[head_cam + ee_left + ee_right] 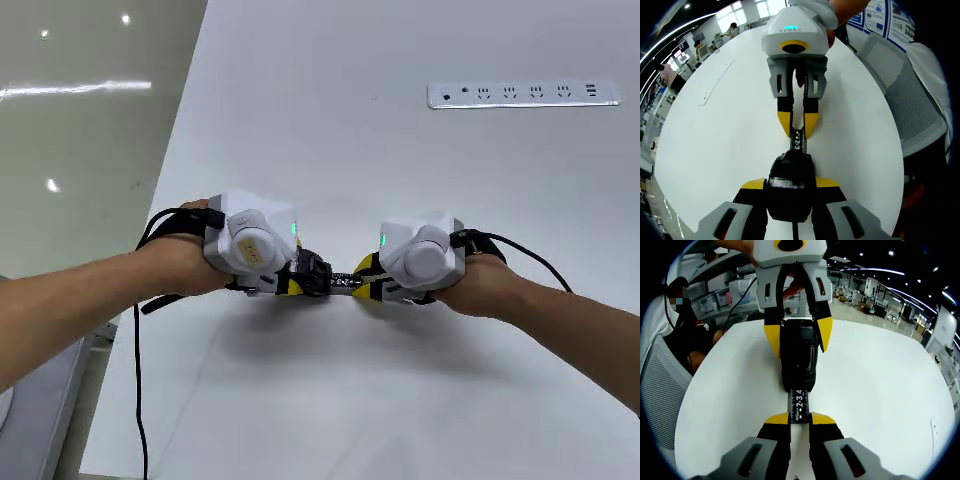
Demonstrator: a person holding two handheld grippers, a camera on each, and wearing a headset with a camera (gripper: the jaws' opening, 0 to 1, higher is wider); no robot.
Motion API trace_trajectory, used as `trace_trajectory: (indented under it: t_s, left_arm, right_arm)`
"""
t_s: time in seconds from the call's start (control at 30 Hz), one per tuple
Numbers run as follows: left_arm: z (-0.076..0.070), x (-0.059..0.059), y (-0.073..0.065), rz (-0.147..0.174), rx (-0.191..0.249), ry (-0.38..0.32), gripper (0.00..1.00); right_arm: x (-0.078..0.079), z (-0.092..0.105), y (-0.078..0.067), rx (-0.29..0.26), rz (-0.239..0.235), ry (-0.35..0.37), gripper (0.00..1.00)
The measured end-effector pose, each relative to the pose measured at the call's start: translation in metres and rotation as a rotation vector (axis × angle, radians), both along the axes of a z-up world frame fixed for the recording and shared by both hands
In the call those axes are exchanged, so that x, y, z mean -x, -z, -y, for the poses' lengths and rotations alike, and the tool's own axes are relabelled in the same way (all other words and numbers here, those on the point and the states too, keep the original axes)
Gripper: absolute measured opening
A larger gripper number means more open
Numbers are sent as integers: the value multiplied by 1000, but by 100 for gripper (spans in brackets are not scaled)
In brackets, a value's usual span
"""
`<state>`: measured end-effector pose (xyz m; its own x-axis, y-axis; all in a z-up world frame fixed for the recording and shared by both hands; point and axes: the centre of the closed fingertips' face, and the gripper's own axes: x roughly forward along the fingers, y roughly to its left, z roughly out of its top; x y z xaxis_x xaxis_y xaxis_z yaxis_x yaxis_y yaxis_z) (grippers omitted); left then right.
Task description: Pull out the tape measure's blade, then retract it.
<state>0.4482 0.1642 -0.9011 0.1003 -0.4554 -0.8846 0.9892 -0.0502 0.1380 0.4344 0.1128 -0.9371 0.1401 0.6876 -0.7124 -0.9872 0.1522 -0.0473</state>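
Tape measure (790, 192): black case with a glossy, rounded body, clamped at its sides between the yellow tips of the left claw (790, 184). The case is held above the white tabletop (350, 120), its mouth facing the right claw (799, 418).

Blade (798, 407): black with white numerals and graduations; 2, 3 and 4 are legible. A short length is drawn out, running straight and level from the case mouth. Its free end is pinched between the right claw's yellow tips.
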Motion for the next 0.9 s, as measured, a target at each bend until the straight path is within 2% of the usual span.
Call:
trace_trajectory:
  t_s: [0.9]
  left_arm:
    - [0,-1,0,-4,-11,3,30]
  right_arm:
    - [3,28,0,13,-12,28,12]
